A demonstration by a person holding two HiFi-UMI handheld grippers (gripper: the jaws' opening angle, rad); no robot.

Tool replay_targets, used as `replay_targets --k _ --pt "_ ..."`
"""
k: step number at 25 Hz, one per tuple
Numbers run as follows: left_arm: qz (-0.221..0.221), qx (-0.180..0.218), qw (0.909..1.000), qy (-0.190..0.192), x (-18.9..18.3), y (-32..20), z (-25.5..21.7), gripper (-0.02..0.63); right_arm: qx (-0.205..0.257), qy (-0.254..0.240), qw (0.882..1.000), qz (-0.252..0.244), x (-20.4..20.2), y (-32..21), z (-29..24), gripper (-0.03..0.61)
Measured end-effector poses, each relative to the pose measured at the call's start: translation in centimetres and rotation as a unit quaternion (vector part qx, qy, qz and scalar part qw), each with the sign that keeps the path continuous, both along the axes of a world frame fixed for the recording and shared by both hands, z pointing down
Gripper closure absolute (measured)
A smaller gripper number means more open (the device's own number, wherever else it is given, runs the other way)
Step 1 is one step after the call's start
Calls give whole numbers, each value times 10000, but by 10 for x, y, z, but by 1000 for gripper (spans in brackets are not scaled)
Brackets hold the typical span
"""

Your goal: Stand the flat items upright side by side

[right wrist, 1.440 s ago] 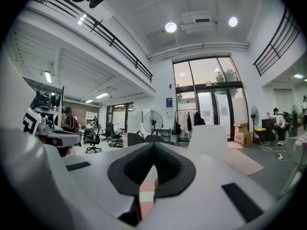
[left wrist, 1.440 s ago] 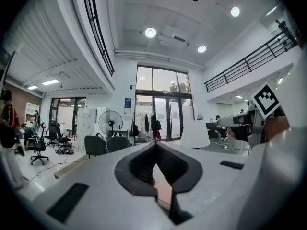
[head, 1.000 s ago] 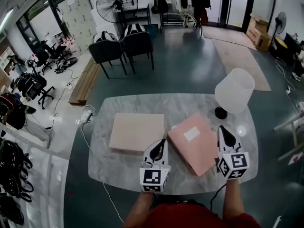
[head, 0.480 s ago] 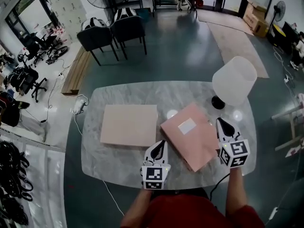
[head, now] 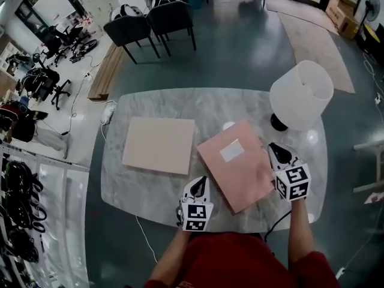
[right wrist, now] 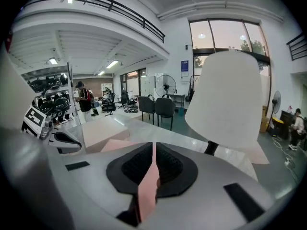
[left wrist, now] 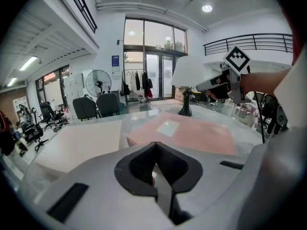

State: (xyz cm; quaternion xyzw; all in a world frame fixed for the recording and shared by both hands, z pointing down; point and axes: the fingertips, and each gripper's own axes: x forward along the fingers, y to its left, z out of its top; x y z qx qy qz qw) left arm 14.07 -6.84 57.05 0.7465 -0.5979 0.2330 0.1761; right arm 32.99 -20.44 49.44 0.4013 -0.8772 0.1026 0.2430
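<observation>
Two flat items lie on the marble table (head: pixel 156 191): a beige flat box (head: pixel 159 144) at the left and a pink flat box (head: pixel 236 164) with a white label, skewed, at the right. My left gripper (head: pixel 200 182) hovers at the pink box's near left edge, jaws shut and empty (left wrist: pixel 154 145). My right gripper (head: pixel 273 147) is at that box's right corner, jaws shut (right wrist: pixel 153 145); only a thin slit shows pink behind it. The beige box (left wrist: pixel 81 143) and pink box (left wrist: pixel 187 131) lie just ahead of the left gripper.
A white-shaded lamp (head: pixel 300 95) on a black foot stands at the table's back right, close to my right gripper, and fills the right gripper view (right wrist: pixel 230 99). Dark chairs (head: pixel 150 26) stand beyond the table. A cable (head: pixel 141 239) hangs off the near edge.
Both grippers have come down toward the table and now flank the pink box more closely. The two flat boxes have not moved.
</observation>
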Motion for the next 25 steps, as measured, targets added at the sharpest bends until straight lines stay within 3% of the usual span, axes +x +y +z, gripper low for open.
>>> replay_targets --k 7,13,19,25 --pt "131 -590 9977 -323 30 5 46 607 -904 134 9944 -533 13 -10 61 471" --pt "131 -822 9954 -483 38 4 68 607 -1654 57 9825 -850 16 -16 110 395" --pt "104 -850 9954 -425 47 7 80 607 -2607 -331 9586 -1096 16 -7 149 297" --pt "-35 -926 9944 -503 44 4 83 607 -3216 -903 9345 -1226 15 -7 163 278"
